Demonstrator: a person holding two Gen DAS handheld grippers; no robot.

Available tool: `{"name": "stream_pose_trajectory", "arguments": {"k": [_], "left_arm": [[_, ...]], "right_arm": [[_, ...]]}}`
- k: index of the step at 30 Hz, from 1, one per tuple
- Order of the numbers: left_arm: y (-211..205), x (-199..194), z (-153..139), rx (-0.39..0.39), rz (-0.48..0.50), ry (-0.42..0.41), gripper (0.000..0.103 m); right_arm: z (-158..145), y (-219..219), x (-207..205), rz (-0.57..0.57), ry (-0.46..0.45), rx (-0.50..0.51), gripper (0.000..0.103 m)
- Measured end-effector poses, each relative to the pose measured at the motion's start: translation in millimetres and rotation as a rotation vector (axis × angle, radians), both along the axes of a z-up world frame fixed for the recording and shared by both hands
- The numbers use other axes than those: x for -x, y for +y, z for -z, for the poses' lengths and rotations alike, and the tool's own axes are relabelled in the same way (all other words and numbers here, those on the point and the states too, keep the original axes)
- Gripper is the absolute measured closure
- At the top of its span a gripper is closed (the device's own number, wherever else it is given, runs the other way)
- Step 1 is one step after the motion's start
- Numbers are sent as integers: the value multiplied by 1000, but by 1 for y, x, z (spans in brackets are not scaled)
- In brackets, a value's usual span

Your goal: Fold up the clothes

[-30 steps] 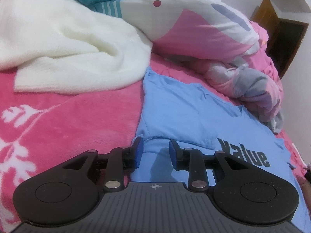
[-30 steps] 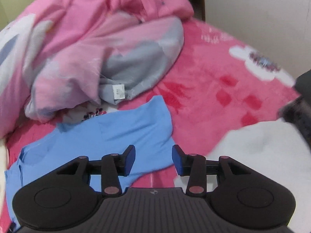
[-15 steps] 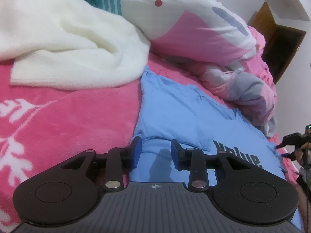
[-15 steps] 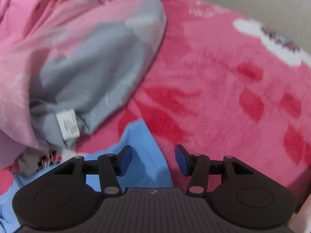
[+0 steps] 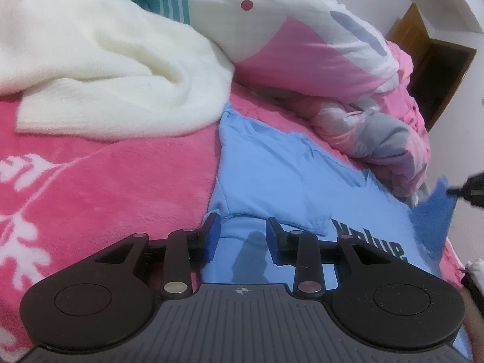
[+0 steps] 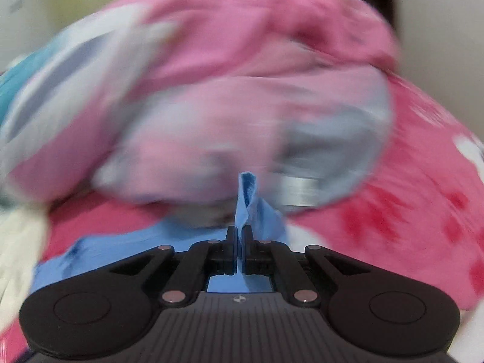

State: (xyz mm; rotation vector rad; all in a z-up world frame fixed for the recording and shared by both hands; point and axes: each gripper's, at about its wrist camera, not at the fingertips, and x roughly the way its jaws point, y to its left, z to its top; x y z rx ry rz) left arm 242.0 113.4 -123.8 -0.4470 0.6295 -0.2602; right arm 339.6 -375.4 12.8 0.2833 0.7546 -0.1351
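right gripper [image 6: 239, 236]: fingers clamped on a blue T-shirt [image 6: 246, 199] corner, blurry | left gripper [image 5: 240, 237]: fingers apart, apparently gripping nothing; shirt flat on bed [image 5: 106, 175] beyond them, far corner lifted

The left wrist view looks forward and downward from low and close over the light blue cotton T-shirt [image 5: 287, 175] spread on the pink fleece blanket [image 5: 121, 181], facing the crumpled pink-and-grey quilt [image 5: 378, 127] beyond the shirt. The right wrist view, blurred, sits just above the same T-shirt [image 6: 251, 208] and faces that quilt [image 6: 211, 96] from nearer. Both views share the shirt, quilt and blanket [image 6: 423, 187].
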Motion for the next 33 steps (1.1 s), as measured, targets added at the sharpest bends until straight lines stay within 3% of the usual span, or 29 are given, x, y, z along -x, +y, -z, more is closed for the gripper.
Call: {"name": "stream_pose_trajectory", "arguments": {"k": [2,4,6,10,13,17,21,26,29,30,32,33], "left_arm": [[1,0,1,6,0,1,70],[2,0,1,17,0,2,70],[3,0,1,23,0,4,70],[4,-1,2,18,0,3,70],[4,-1,2,16,-1,3,70],[3,0,1,19,-2,4,70],[3,-1,2,26,-3,4,70],[2,-1,2,26,-3,4,70],[3,-1,2,31,-3,4,70],[3,-1,2,33,-3,4,70],[4,-1,2,34,-3,4,70],[4,-1,2,35,-3,4,70]], "right_arm": [[3,37,-2,-92,-5,36,93],[10,69,1,-167,-9,90,69],[10,79,17,-180,-68,103,69],[7,35,59,5,-188,-142,64],[31,2,67,119,-110,-237,64],[64,-12,61,148,-28,-183,63],[74,-4,57,97,-60,-57,64],[80,2,53,27,-111,-46,64],[88,10,44,10,-83,8,66],[90,11,41,12,-73,24,68],[96,13,33,1,-47,36,81],[99,13,31,-8,-31,48,95]]}}
